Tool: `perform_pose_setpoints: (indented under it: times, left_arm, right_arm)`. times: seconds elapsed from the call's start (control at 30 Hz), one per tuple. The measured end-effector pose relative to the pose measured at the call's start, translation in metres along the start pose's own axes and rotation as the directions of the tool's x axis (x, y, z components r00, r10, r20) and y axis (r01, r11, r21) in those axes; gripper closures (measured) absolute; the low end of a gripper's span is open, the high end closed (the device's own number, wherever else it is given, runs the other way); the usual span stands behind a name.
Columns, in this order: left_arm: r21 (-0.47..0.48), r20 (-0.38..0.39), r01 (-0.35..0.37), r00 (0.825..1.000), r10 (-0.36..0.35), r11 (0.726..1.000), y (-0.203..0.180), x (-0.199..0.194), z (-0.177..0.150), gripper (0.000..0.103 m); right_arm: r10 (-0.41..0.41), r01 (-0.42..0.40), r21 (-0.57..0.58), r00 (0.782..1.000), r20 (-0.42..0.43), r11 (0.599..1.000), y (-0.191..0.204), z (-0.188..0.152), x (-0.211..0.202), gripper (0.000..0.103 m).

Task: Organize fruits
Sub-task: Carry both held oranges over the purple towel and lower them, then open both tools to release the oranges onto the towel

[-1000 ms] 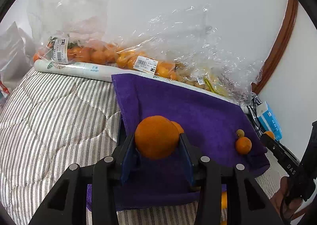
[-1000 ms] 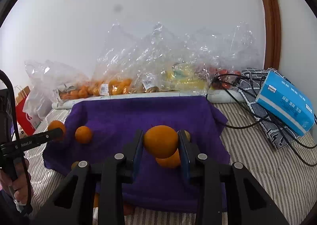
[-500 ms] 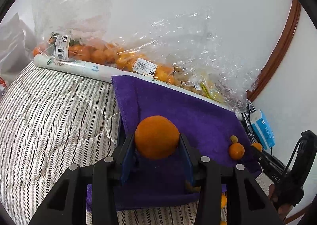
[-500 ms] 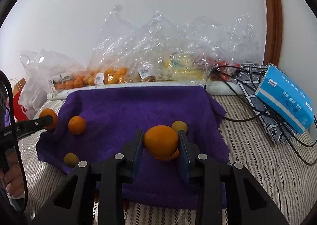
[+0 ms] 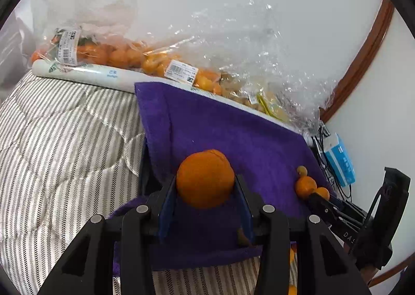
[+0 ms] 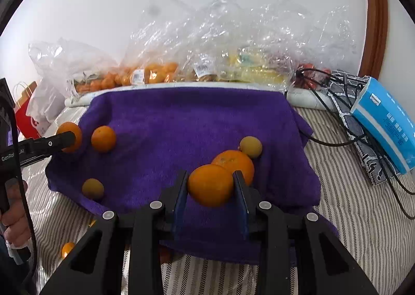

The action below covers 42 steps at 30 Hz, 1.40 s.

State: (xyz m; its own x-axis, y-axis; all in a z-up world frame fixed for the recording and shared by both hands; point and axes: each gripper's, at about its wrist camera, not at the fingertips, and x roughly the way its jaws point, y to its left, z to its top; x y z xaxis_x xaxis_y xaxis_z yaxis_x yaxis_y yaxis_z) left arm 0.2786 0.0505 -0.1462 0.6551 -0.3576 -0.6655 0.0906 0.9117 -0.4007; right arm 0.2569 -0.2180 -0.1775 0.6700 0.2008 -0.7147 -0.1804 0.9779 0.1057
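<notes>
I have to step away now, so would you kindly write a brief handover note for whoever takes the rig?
Left gripper: shut on an orange, held over the purple towel.
Right gripper: shut on another orange, also over the towel.
On the towel: a big orange, a small orange, two yellowish fruits.
Done: both fruits gripped. Left: place them, sort the rest.

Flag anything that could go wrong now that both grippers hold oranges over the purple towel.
1. The loose round orange fruit and brownish small fruit lie near the purple towel edge; a nudge may roll them off.
2. The right gripper hangs close above another large orange; lowering could knock it.
</notes>
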Motion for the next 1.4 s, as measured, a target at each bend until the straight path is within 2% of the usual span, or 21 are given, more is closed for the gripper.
perform_pose_setpoints:
  times: [0.2, 0.53, 0.77, 0.83, 0.9, 1.07, 1.27, 1.4]
  left_arm:
    - [0.03, -0.053, -0.031, 0.998, 0.033, 0.999, -0.006, 0.011, -0.004, 0.061]
    - [0.081, -0.054, -0.058, 0.997, 0.062, 0.995, -0.014, 0.013, -0.007, 0.061]
    - [0.12, -0.052, -0.104, 0.992, 0.111, 0.987, -0.02, 0.017, -0.01, 0.061]
    - [0.128, -0.055, -0.111, 0.991, 0.119, 0.986, -0.021, 0.017, -0.01, 0.06]
    - [0.13, -0.046, -0.104, 0.993, 0.111, 0.986, -0.021, 0.015, -0.01, 0.055]
    - [0.106, -0.008, -0.062, 0.998, 0.063, 0.992, -0.018, 0.003, -0.007, 0.049]
    - [0.064, 0.008, -0.046, 0.999, 0.046, 0.997, -0.01, -0.004, -0.003, 0.049]
    - [0.058, 0.048, -0.05, 0.998, 0.047, 0.997, -0.01, -0.013, 0.0, 0.049]
  right_arm:
    - [-0.007, 0.007, -0.017, 1.0, -0.013, 1.0, 0.003, -0.002, 0.003, 0.069]
    - [-0.018, 0.016, -0.045, 0.999, -0.045, 0.999, 0.005, -0.005, 0.007, 0.069]
    - [-0.008, 0.005, -0.051, 0.998, -0.057, 0.999, 0.006, -0.004, 0.007, 0.069]
    - [0.0, -0.003, -0.054, 0.999, -0.05, 0.999, 0.007, -0.004, 0.006, 0.064]
    - [0.017, -0.019, -0.056, 0.999, -0.04, 0.998, 0.008, -0.003, 0.003, 0.059]
    - [0.07, -0.07, -0.012, 0.998, 0.009, 0.997, 0.006, 0.001, -0.01, 0.055]
    - [0.008, -0.01, 0.042, 0.998, 0.059, 0.999, 0.0, -0.002, -0.034, 0.053]
    - [-0.016, 0.012, 0.052, 0.997, 0.069, 0.999, 0.001, -0.01, -0.052, 0.053]
